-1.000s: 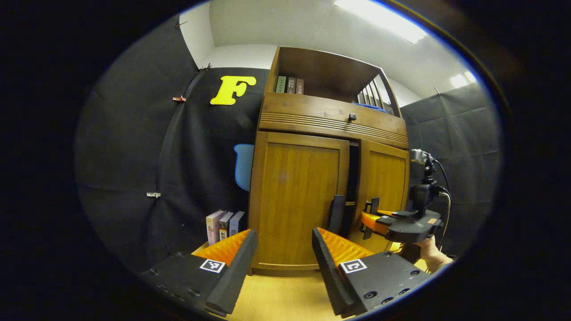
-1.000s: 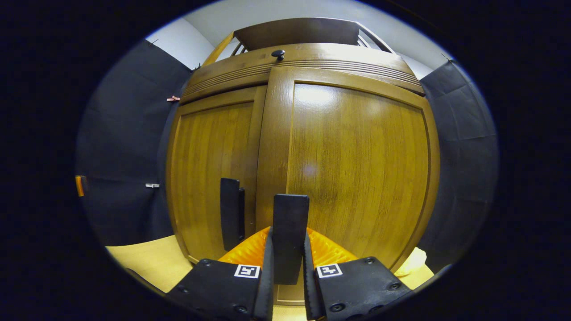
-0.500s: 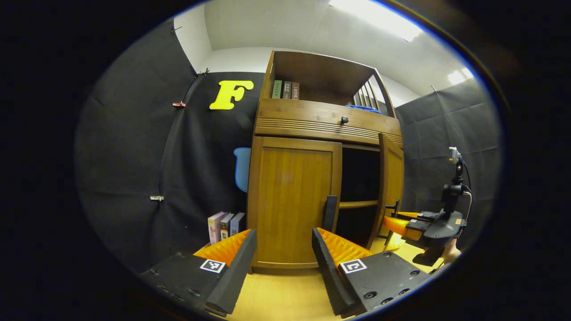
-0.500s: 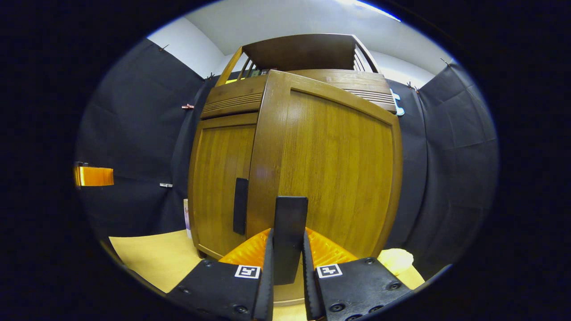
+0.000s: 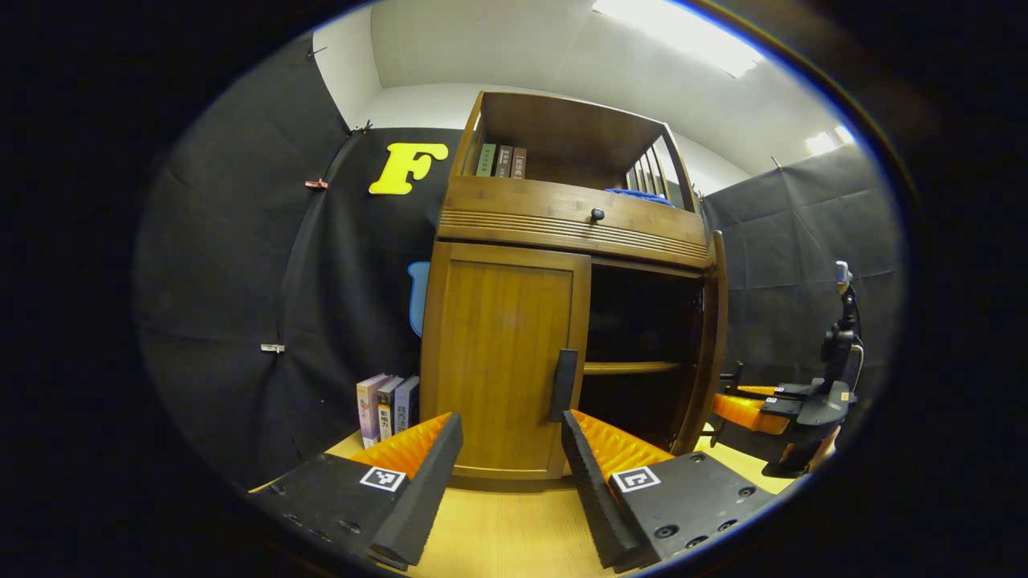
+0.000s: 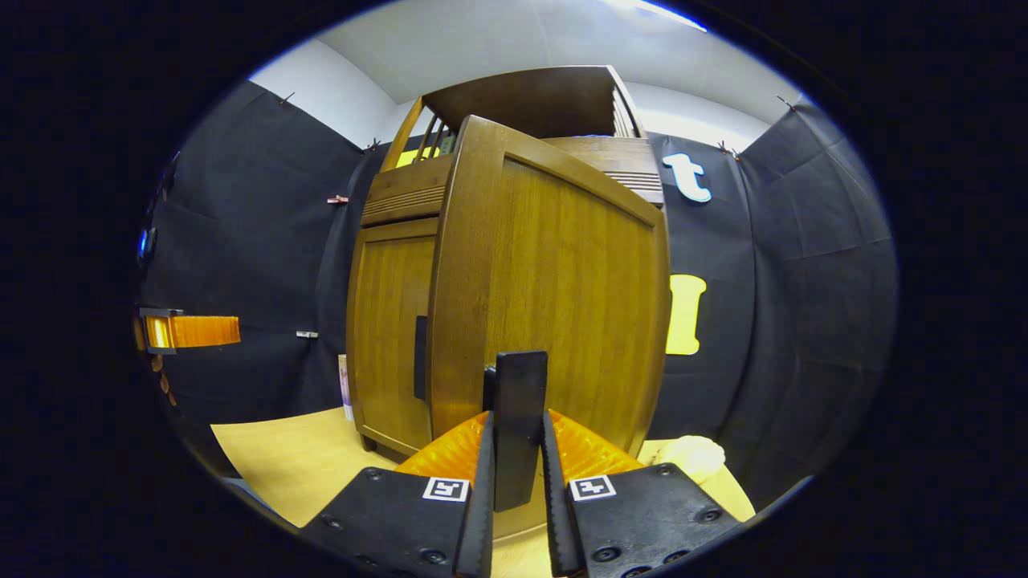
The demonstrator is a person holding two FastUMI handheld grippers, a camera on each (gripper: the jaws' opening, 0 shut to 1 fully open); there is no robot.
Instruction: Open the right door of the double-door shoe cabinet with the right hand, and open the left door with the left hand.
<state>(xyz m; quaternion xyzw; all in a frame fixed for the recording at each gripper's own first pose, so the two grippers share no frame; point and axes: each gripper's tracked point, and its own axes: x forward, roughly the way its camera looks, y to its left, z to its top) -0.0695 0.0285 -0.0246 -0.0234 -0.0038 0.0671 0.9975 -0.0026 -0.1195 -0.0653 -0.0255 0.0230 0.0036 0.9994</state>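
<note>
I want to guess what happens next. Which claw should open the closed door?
Left. Its open claw faces the closed door's handle, while the right claw is shut on the open door's handle.

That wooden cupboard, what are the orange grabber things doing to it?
A person holds a gripper in each hand. The right gripper is clamped on the black handle of the right door, which is swung wide open, showing dark shelves inside. The left gripper is open, hanging in front of the left door, which is shut; its handle is not yet gripped.
</note>
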